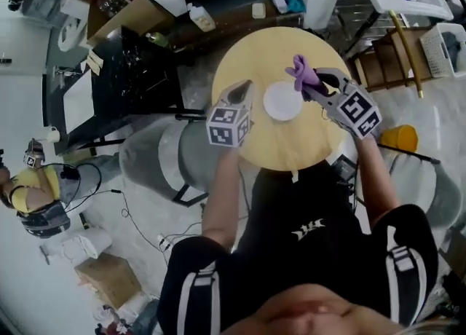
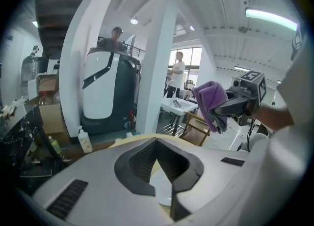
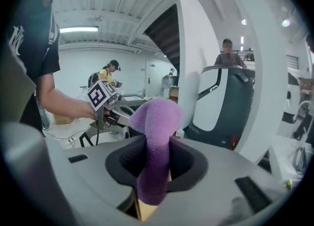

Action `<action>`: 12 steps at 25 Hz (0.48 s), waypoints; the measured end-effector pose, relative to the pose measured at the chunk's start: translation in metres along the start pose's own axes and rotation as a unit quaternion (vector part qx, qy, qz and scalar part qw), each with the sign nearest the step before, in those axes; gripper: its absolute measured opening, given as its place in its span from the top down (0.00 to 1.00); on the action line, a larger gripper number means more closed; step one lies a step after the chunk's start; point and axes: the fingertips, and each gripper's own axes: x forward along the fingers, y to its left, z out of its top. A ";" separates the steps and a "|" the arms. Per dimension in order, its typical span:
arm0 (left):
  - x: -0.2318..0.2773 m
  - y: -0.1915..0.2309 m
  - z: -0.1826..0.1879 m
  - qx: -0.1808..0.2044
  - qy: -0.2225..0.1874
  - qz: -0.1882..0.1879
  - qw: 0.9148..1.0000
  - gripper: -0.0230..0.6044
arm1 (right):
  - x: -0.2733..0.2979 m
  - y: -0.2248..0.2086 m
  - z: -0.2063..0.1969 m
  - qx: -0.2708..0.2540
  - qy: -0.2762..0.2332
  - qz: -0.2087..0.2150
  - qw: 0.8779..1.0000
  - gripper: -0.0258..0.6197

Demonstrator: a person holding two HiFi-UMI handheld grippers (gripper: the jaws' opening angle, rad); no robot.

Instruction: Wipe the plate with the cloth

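A small white plate [image 1: 282,100] lies in the middle of a round wooden table [image 1: 291,144]. My right gripper [image 1: 312,83] hangs above the plate's far right side, shut on a purple cloth [image 1: 304,73]. In the right gripper view the cloth [image 3: 156,136] stands up between the jaws of that gripper [image 3: 154,171] and droops below them. My left gripper [image 1: 242,89] is to the left of the plate, above the table, shut with nothing in it. Below its closed jaws [image 2: 169,190] a bit of the plate [image 2: 161,188] shows. The left gripper view also catches the cloth [image 2: 211,103].
Grey seats [image 1: 156,155] stand under the table's left side, and a yellow object [image 1: 399,137] sits on the floor to the right. A wooden chair [image 1: 386,60] is at the far right. A white pillar [image 2: 157,63] and a dark machine [image 2: 108,92] stand beyond the table, with people behind.
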 end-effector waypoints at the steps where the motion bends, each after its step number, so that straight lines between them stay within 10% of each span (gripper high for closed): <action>1: -0.011 0.000 0.016 0.005 -0.014 -0.004 1.000 0.94 | -0.008 0.000 0.017 -0.004 -0.016 -0.009 1.000 0.81; 12: -0.128 -0.008 0.122 0.057 -0.156 -0.041 0.985 0.94 | -0.085 0.023 0.116 -0.010 -0.139 -0.074 0.987 0.81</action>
